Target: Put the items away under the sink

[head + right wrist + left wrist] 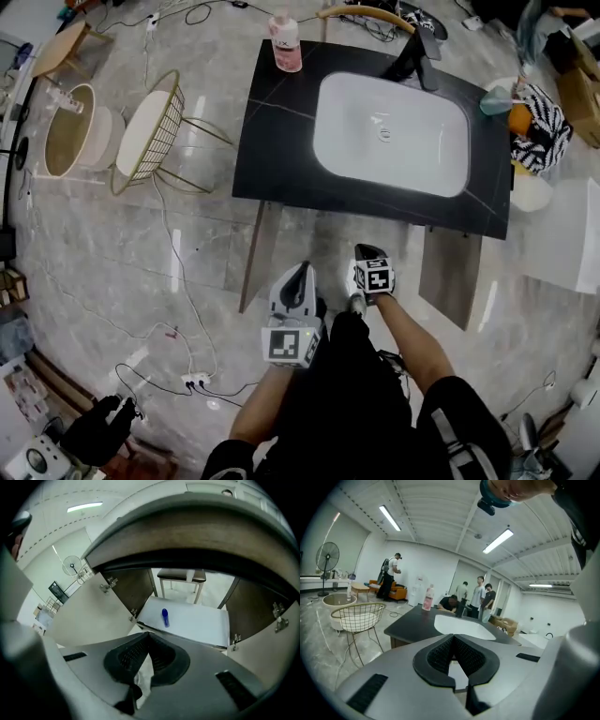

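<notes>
Pink bottle [285, 42]: upright on the counter [281, 141], at about 11 o'clock from the sink [392, 131]; not yet put away.
Handling: probably rigid, smooth plastic with some weight if full; best gripped round the body at mid-height, not the narrow top.
Blue tube [165, 617]: lying on the white shelf [197, 620] under the sink, between the open doors [84, 616].
Left hand-held gripper [302, 272]: jaws together, empty, at 6 o'clock of the counter.
Right hand-held gripper [367, 251]: jaws together, holding nothing, at 3 o'clock of the left one.
</notes>
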Available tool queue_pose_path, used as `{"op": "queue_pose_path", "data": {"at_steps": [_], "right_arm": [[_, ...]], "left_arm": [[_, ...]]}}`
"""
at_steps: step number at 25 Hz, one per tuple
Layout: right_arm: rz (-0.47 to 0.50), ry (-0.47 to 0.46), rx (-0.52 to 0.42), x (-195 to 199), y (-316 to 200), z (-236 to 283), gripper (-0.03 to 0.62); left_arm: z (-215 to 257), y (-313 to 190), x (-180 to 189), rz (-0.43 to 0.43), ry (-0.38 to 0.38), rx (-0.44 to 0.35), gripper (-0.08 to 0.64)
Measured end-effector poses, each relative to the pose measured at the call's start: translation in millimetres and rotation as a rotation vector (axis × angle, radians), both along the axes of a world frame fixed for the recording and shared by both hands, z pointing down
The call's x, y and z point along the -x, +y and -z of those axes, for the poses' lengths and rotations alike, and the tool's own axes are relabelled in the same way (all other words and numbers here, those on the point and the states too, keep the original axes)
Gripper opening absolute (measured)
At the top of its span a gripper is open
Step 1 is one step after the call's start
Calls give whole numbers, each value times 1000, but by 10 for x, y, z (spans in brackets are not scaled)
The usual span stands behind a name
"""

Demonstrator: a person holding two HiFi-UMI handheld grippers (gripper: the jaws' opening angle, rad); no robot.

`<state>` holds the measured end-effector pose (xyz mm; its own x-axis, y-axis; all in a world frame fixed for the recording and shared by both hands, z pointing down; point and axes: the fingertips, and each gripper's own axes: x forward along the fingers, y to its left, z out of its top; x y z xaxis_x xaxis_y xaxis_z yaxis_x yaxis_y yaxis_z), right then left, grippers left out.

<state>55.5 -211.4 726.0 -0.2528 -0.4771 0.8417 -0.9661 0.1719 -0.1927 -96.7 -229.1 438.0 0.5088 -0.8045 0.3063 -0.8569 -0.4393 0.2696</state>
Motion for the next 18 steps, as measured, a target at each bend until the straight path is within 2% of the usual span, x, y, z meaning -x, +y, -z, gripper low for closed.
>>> {"op": "queue_pose_path", "data": {"at_steps": [5,9,14,18], "right_arm": [[-10,0,-10,69,209,809,11],[-41,-18,-63,39,325,1482,11],[-72,-35,-180,-52,453,2414,11],[-88,-50,-329,-117,489,3195,11]], "left_arm": [[754,141,9,-21,-5,-13,15],[1252,262,-54,-40,5,-30,15],[1809,426,-141,-49,25,-66,15],[2138,580,-221,-61,35,-95,15]]}}
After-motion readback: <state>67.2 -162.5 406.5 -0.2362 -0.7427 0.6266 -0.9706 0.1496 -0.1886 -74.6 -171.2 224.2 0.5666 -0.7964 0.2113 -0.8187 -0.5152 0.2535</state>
